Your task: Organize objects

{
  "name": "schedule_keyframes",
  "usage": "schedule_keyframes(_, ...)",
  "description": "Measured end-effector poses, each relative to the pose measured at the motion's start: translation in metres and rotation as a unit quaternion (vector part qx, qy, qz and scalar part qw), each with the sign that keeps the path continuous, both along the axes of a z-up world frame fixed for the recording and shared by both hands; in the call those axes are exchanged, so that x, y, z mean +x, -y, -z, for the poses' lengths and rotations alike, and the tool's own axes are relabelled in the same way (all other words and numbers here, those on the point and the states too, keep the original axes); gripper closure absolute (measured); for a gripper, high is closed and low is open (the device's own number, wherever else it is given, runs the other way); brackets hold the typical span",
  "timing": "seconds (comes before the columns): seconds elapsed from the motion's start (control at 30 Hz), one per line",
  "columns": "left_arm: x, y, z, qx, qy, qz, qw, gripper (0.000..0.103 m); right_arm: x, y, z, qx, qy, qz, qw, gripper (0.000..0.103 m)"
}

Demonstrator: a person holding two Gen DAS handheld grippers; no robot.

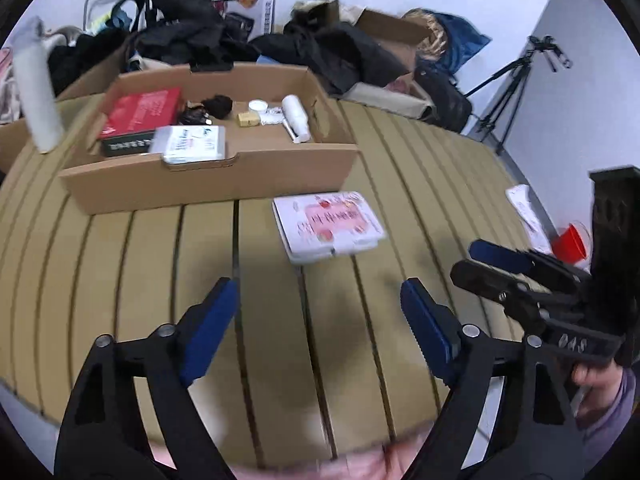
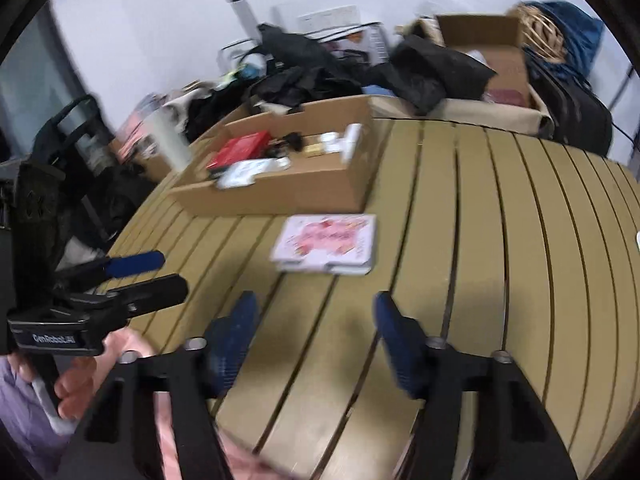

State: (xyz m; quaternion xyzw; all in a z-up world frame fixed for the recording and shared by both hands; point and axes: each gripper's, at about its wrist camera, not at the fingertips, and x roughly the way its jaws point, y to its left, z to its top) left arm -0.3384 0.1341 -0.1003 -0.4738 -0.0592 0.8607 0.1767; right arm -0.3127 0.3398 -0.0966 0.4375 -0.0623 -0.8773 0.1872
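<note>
A flat white box with a pink print (image 1: 328, 224) (image 2: 326, 242) lies on the slatted tan table, just in front of an open cardboard tray (image 1: 208, 184) (image 2: 280, 196). The tray holds a red box (image 1: 144, 110), a white packet (image 1: 196, 144), a white bottle (image 1: 296, 116) and small items. My left gripper (image 1: 318, 286) (image 2: 172, 271) hovers over the table short of the flat box, open, with nothing between its blue pads. My right gripper (image 2: 316, 300) (image 1: 466, 259) hangs beside it, likewise open and holding nothing.
A white tube (image 1: 528, 216) and a red cup (image 1: 570, 242) sit at the table's right edge. A tall white cylinder (image 1: 36, 92) stands left of the tray. Dark clothes (image 1: 192, 36), cardboard boxes and bags crowd the back. A tripod (image 1: 516, 80) stands by the wall.
</note>
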Motion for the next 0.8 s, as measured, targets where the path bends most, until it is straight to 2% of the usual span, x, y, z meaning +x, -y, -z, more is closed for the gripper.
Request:
schedule_keyframes(0.07, -0.023, -0.007, 0.020, -0.002, 0.023, 0.001, 0.9997, 0.035, -0.021, 0.000, 0.017, -0.003, 0.007, 0.009, 1.000, 0.042)
schedule_keyframes(0.17, -0.057, -0.013, 0.049, -0.009, 0.057, 0.004, 0.9983, 0.046, -0.055, 0.006, 0.040, -0.006, 0.024, 0.015, 1.000, 0.042)
schedule_keyframes(0.27, -0.077, -0.020, 0.065, -0.015, 0.069, 0.005, 0.9975, 0.056, -0.087, 0.013, 0.061, -0.004, 0.035, 0.024, 0.999, 0.042)
schedule_keyframes(0.37, -0.081, -0.023, 0.070, -0.006, 0.069, 0.011, 0.9975, 0.060, -0.106, 0.015, 0.076, -0.011, 0.040, 0.039, 0.998, 0.054)
schedule_keyframes(0.43, -0.079, -0.022, 0.070, 0.006, 0.068, 0.017, 0.9975, 0.067, -0.108, 0.019, 0.080, -0.008, 0.039, 0.034, 0.999, 0.055)
schedule_keyframes(0.53, -0.076, -0.020, 0.072, 0.017, 0.065, 0.012, 0.9977, 0.067, -0.109, 0.019, 0.080, -0.016, 0.037, 0.028, 0.999, 0.056)
schedule_keyframes(0.6, -0.076, -0.018, 0.071, 0.026, 0.069, 0.007, 0.9973, 0.069, -0.110, 0.018, 0.081, -0.025, 0.046, 0.021, 0.998, 0.062)
schedule_keyframes(0.63, -0.073, -0.017, 0.069, 0.027, 0.068, 0.006, 0.9973, 0.071, -0.109, 0.018, 0.081, -0.034, 0.049, 0.020, 0.998, 0.062)
schedule_keyframes(0.8, -0.032, -0.005, 0.056, 0.028, 0.063, 0.002, 0.9976, 0.077, -0.068, 0.026, 0.079, -0.034, 0.061, 0.012, 0.998, 0.067)
